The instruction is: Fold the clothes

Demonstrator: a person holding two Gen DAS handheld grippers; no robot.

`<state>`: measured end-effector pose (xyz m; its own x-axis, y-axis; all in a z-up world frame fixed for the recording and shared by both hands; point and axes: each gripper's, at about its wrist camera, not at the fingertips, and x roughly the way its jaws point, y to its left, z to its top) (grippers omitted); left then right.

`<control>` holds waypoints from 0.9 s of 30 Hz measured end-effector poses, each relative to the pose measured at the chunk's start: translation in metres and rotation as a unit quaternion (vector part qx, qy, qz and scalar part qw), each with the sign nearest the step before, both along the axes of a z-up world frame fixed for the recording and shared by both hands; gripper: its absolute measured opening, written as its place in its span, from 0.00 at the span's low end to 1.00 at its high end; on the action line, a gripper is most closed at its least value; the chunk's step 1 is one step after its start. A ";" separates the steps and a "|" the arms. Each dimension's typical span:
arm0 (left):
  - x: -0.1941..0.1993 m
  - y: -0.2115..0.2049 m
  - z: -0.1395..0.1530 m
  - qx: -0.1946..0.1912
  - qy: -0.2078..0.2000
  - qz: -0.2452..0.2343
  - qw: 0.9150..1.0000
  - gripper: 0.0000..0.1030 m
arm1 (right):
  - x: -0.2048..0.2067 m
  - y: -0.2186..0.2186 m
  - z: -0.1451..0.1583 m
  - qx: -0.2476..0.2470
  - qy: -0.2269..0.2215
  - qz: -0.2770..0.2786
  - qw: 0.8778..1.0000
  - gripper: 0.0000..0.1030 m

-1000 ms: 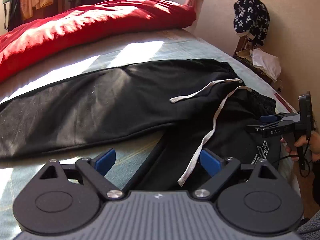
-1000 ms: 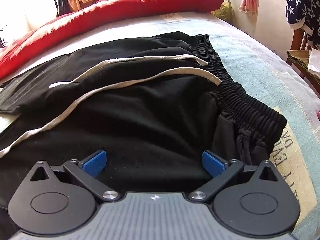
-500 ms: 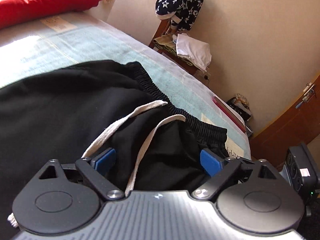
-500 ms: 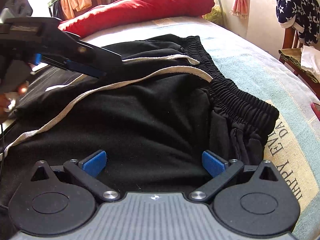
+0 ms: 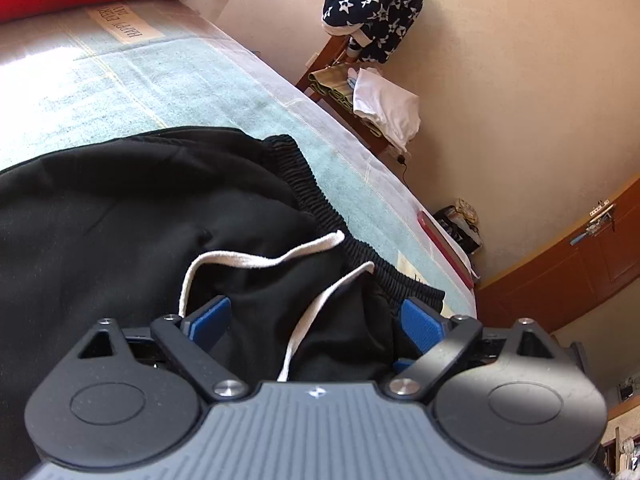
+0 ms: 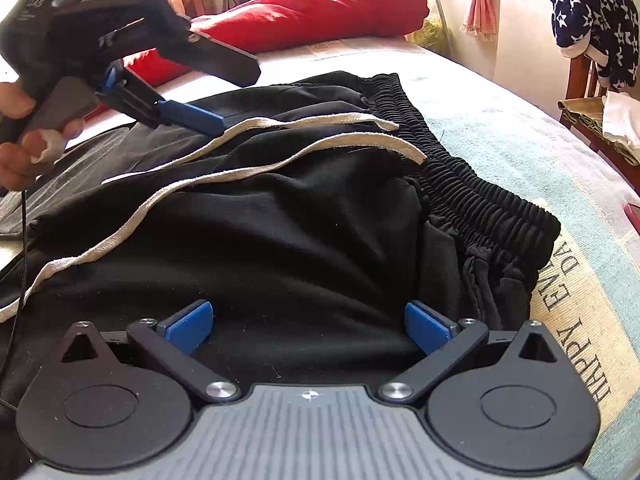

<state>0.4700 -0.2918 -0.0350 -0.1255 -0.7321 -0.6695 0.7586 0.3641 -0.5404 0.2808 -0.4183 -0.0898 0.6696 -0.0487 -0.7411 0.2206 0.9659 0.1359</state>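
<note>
Black sweatpants (image 5: 120, 220) lie on the bed, their elastic waistband (image 5: 304, 184) toward the bed's right edge. Two white drawstrings (image 5: 256, 260) trail over the cloth. My left gripper (image 5: 316, 320) is open just above the waist area, with one drawstring running between its blue fingers. My right gripper (image 6: 308, 325) is open too, low over the sweatpants (image 6: 300, 220) near the front of the waistband (image 6: 472, 184). In the right wrist view a hand holds the left gripper (image 6: 208, 118) at the upper left, its tip close to the drawstrings (image 6: 280, 164).
A red blanket (image 6: 320, 12) lies along the far side of the bed. The light blue sheet (image 5: 120, 88) ends at the bed's right edge. Beyond it stand a chair with white cloth (image 5: 384, 108), a star-patterned garment (image 5: 372, 4) and a wooden door (image 5: 580, 260).
The left gripper swung right from over the pant legs to the waistband and drawstrings, and came into the right wrist view. One drawstring now lies curled. The right gripper barely moved.
</note>
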 end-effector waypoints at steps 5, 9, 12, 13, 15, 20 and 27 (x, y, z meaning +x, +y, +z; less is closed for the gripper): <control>0.011 0.005 -0.015 0.036 -0.001 0.037 0.999 0.88 | 0.000 0.003 -0.001 -0.007 -0.001 -0.003 1.000 1.00; -0.004 0.014 0.010 0.008 -0.016 0.009 1.000 0.89 | -0.001 0.005 -0.001 -0.013 0.000 -0.001 1.000 1.00; -0.022 0.022 0.013 0.012 -0.029 -0.016 0.999 0.89 | -0.002 0.007 -0.001 -0.017 -0.001 -0.003 1.000 1.00; -0.029 0.025 0.013 0.015 -0.038 -0.022 0.999 0.89 | -0.002 0.007 -0.001 -0.018 -0.001 -0.004 1.000 1.00; -0.032 0.030 0.003 0.029 -0.035 -0.016 0.999 0.89 | -0.002 0.008 -0.001 -0.019 -0.002 -0.005 1.000 1.00; -0.035 0.051 0.008 0.032 -0.030 0.007 0.999 0.89 | -0.002 0.011 0.004 -0.024 0.008 -0.008 1.000 1.00; -0.063 0.125 0.044 -0.006 -0.061 0.025 0.998 0.90 | -0.013 0.023 0.025 -0.008 0.009 -0.021 1.000 1.00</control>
